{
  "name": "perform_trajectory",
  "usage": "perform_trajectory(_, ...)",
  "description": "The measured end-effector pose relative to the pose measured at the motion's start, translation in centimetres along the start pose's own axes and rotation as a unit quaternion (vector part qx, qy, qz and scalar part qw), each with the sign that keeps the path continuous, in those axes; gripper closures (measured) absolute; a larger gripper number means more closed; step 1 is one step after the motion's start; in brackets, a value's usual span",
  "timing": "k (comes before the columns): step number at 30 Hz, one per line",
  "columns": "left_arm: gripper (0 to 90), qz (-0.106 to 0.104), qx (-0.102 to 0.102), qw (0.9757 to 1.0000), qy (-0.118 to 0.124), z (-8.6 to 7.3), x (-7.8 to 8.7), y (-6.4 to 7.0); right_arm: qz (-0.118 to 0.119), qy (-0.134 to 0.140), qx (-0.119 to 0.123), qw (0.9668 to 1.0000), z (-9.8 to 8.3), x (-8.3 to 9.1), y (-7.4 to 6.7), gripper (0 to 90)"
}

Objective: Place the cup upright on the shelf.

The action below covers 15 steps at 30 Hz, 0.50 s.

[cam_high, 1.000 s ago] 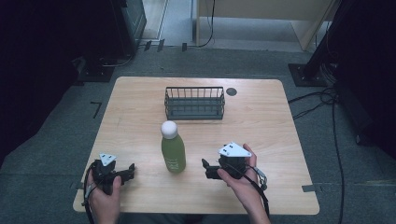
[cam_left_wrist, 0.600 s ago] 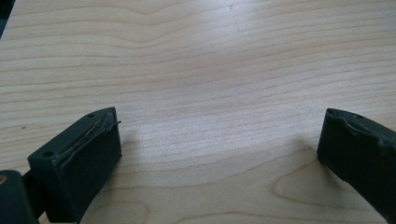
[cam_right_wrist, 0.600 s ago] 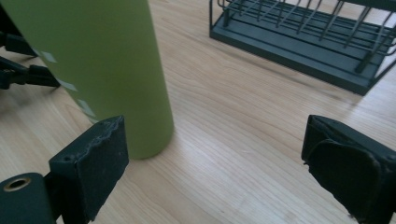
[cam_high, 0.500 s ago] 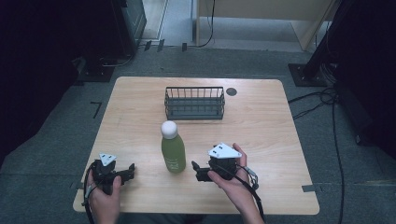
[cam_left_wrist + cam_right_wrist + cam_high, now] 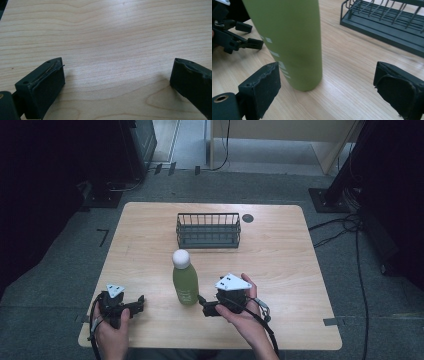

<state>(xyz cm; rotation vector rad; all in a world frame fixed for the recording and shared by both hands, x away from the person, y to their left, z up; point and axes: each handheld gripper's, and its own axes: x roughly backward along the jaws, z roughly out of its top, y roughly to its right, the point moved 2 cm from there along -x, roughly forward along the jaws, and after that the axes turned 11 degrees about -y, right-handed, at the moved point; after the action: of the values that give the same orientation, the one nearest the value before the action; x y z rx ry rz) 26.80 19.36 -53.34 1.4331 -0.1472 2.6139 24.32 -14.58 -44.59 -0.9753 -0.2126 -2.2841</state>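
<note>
A green bottle (image 5: 185, 284) with a white round cap stands upright near the middle of the wooden table (image 5: 280, 265). My right gripper (image 5: 206, 305) is just right of its base, jaws open and pointing at it. In the right gripper view the bottle (image 5: 289, 40) rises close ahead, a little left of the gap between the open jaws of that gripper (image 5: 327, 92), touching neither pad. My left gripper (image 5: 139, 303) rests at the front left of the table, open. In the left gripper view, that gripper (image 5: 117, 80) has bare wood between its pads.
A dark wire basket (image 5: 208, 230) stands behind the bottle towards the far edge, also seen as the rack (image 5: 387, 25) in the right gripper view. A small dark round disc (image 5: 247, 218) lies beside it. The left gripper's jaws (image 5: 239, 41) show beyond the bottle.
My right gripper has slid left across the table towards the bottle's base. The left gripper, the bottle and the basket stay where they were.
</note>
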Motion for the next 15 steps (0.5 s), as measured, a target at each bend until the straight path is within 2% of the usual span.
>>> perform_trajectory(9,0.0,0.0,0.001,1.0,0.001,0.0,0.0,0.0,0.033,0.01,0.005,0.9994,0.8,-0.4,-1.0,6.7)
perform_trajectory(15,0.0,-0.001,0.001,1.0,0.001,0.0,0.0,0.0,0.038,0.012,0.012,0.9992,1.6,-0.9,-1.8,6.7)
